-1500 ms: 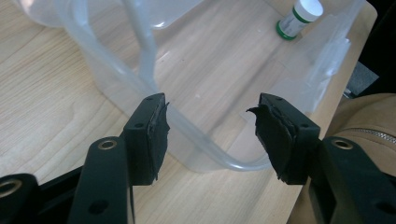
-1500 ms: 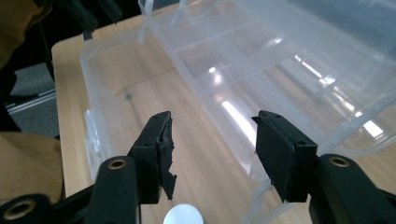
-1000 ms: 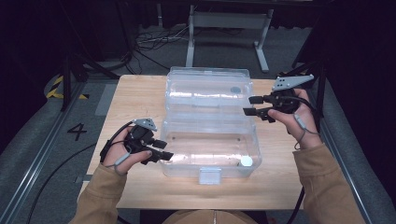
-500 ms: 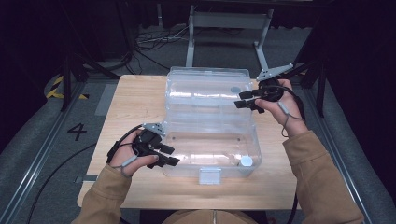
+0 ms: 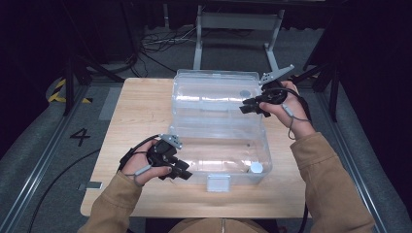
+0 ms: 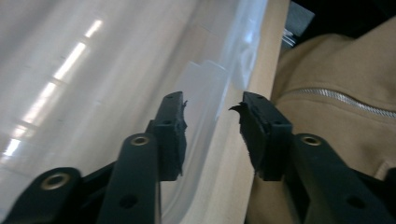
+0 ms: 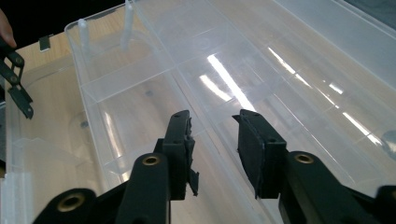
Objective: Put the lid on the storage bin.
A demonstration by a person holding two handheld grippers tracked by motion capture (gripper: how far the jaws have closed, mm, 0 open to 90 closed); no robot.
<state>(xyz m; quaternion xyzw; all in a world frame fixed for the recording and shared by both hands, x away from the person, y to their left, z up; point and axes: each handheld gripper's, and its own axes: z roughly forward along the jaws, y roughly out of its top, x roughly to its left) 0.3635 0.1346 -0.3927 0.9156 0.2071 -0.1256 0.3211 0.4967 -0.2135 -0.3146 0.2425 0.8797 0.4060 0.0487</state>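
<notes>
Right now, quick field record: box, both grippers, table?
box: clear plastic hinged storage box, lying open on the table
small item: white round cap in the box's near right corner
left gripper: at the box's near left edge, jaws just closing, box rim between them with a gap
right gripper: over the far half's right side, jaws just closing, nothing gripped
table: light wooden tabletop

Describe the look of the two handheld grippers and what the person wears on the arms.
Both the left gripper and the right gripper are black, with two flat jaws bolted through brass-coloured eyelets and lined with worn, ragged black pads. Each carries a grey three-cornered plate on top and trails a black cable. The sleeves are tan, and a zip runs down the jacket.
</notes>
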